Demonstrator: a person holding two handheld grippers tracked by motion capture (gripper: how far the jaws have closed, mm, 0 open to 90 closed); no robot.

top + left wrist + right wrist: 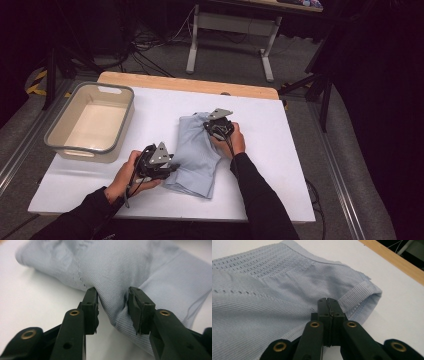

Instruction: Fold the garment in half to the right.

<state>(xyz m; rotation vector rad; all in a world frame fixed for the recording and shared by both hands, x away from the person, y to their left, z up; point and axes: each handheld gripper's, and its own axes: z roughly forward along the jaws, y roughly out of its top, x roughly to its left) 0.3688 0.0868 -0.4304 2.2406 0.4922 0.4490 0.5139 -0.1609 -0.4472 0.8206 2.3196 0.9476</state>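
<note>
Folded blue garment (196, 152) at table (280, 165) middle, toward near edge. Right gripper (330, 305) pressed together, pinching far hem – anchors cloth. Left gripper (112, 307) spread, fold bunched between jaws, pads touching, not clamped – likely regrip. Tub (60, 142) at left edge.

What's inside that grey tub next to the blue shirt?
Nothing shows inside the grey tub: its pale floor looks bare. The near wall hides a strip of the floor behind it. The blue shirt lies outside, on the white table.
</note>
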